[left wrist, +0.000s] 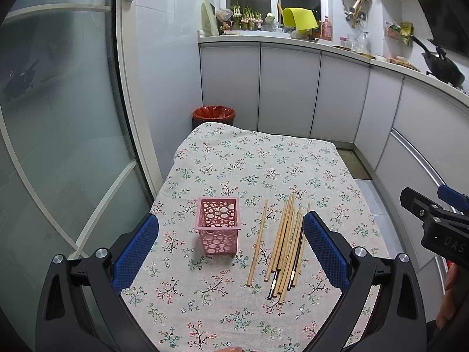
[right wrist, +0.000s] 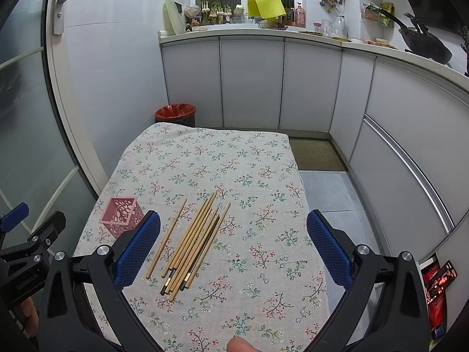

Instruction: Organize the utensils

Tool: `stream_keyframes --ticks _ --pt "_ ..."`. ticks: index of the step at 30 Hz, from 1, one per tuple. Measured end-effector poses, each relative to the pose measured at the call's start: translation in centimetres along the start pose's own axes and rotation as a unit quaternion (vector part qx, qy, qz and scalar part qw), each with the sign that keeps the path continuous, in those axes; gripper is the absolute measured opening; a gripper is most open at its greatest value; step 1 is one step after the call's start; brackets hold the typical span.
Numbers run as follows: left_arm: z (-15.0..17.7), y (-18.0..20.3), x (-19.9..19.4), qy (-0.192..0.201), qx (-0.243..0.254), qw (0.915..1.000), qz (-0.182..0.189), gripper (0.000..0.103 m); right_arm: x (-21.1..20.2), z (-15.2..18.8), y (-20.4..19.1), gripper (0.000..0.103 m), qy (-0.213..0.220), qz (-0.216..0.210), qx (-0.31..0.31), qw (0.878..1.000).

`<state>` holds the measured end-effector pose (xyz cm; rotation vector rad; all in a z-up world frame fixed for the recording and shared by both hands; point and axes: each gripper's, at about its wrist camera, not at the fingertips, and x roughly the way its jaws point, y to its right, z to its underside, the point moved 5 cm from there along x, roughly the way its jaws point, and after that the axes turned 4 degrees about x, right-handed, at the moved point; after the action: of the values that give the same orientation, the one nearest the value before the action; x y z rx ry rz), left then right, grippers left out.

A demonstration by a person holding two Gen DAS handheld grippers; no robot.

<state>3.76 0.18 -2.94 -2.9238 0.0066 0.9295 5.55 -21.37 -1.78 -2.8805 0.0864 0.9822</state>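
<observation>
A pink perforated holder [left wrist: 217, 226] stands upright and empty on the floral tablecloth [left wrist: 255, 164]. Right of it lies a loose bundle of several wooden chopsticks [left wrist: 285, 249], some with dark ends, and one single chopstick [left wrist: 257, 243] lies apart on its left. My left gripper [left wrist: 230, 252] is open above the table's near part, with the holder between its fingers' line of sight. My right gripper [right wrist: 233, 249] is open and empty, hovering right of the chopsticks [right wrist: 190, 246]. The holder [right wrist: 121, 215] shows at the left in the right wrist view. The right gripper's body [left wrist: 433, 223] shows at the right edge.
The table's right edge drops to a tiled floor [right wrist: 331, 193] beside white cabinets [right wrist: 252, 82]. A red-lined bin [left wrist: 214, 115] stands behind the table's far edge. A glass door [left wrist: 58, 146] is at the left. A counter [left wrist: 293, 41] with clutter runs along the back.
</observation>
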Motion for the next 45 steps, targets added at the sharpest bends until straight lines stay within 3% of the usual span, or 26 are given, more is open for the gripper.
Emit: stream_keyframes --ticks 23,31,36,42,45 --pt "-0.6 0.5 0.0 0.005 0.004 1.0 -0.002 0.096 0.3 0.1 0.0 0.096 -0.003 -0.004 0.002 1.0" --pt "-2.2 2.2 1.4 0.008 0.032 0.9994 0.008 0.096 1.8 -0.4 0.2 0.096 -0.02 0.006 -0.003 1.0" --pt "-3.5 4.0 5.4 -0.054 0.05 0.9951 0.065 0.096 4.7 -1.5 1.1 0.096 -0.054 0.016 -0.007 0.998" --pt "-3.9 7.2 11.1 -0.107 0.083 0.9867 0.091 0.096 10.9 -2.1 3.7 0.096 -0.125 0.044 0.023 0.991" --pt "-3.6 8.4 14.6 -0.141 0.094 0.9813 0.091 0.084 13.7 -1.0 5.0 0.096 -0.159 0.038 0.051 0.985"
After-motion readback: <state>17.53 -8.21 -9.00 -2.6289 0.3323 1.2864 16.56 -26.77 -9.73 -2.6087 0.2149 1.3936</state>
